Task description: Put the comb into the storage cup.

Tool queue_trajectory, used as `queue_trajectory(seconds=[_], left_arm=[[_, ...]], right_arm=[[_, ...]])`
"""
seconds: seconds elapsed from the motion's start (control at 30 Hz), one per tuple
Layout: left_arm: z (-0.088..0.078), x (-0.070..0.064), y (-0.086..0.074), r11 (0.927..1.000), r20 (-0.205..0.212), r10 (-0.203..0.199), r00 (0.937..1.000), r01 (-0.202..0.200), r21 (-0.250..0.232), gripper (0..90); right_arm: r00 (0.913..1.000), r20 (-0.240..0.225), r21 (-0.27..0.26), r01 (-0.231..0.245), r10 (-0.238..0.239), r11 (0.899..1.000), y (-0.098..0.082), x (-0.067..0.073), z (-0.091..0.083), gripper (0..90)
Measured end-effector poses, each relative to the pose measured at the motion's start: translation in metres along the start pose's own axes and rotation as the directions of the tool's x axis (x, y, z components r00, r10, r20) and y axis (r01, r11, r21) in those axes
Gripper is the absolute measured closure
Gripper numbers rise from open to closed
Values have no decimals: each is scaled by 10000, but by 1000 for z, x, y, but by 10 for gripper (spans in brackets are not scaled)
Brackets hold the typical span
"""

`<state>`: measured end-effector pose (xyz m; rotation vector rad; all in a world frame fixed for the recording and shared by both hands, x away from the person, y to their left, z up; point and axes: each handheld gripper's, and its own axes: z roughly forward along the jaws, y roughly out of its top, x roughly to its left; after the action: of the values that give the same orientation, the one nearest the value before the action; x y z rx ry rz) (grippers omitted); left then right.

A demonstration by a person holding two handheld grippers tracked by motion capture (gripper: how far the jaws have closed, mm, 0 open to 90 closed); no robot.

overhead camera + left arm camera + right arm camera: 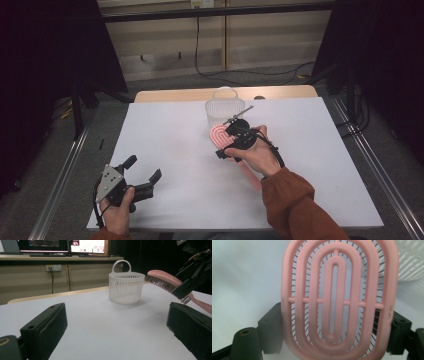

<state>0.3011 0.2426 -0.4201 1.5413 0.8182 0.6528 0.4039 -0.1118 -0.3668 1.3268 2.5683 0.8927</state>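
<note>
Our right gripper (231,134) is clamped across the head of the pink plastic vented hairbrush with dark wire bristles (339,300), one black jaw on each long edge, so the jaws stand fairly wide but pressed on the brush. In the left gripper view the brush (165,280) hangs clear of the white table sheet (175,135), bristles down, its tip tilted toward the white slotted plastic basket with a loop handle (126,287). From above, the basket (224,109) sits just at twelve o'clock of the brush head, and the handle trails back toward five o'clock under our hand.

Our left gripper (142,176) rests near the table's seven o'clock corner, jaws wide apart with nothing between them.

We judge the main risk to be the grip: we hold smooth curved rims, so the brush could pivot or slip out as we tilt it. The basket looks light and unsteadied, so a bristle catching its rim or slots could tip it or push it away. The long handle may not fit inside.
</note>
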Motion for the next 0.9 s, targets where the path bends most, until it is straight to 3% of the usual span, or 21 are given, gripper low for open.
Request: queue_trajectory(seconds=[0.4,0.47,0.67,0.7,0.8,0.9], left_arm=[[0,0,0,10000,34,-18,10000,18,13,31],[0,0,0,10000,36,13,10000,-13,23,31],[0,1,0,10000,-9,-25,10000,25,8,31],[0,0,0,10000,1,-28,10000,28,0,31],[1,0,0,10000,61,2,10000,-3,38,31],[1,0,0,10000,68,-7,10000,7,41,31]], right_arm=[[9995,323,-1353,79,-36,9908,2,-3,-18,200],[9996,269,-1764,86,-39,9843,2,-5,-23,200],[9994,345,-2328,166,-88,9724,2,-5,-28,200],[9991,404,-2604,232,-131,9652,2,-5,-31,200],[9992,378,-2806,235,-134,9595,2,-5,-33,200],[9985,518,-3215,320,-162,9464,1,-5,-36,200]])
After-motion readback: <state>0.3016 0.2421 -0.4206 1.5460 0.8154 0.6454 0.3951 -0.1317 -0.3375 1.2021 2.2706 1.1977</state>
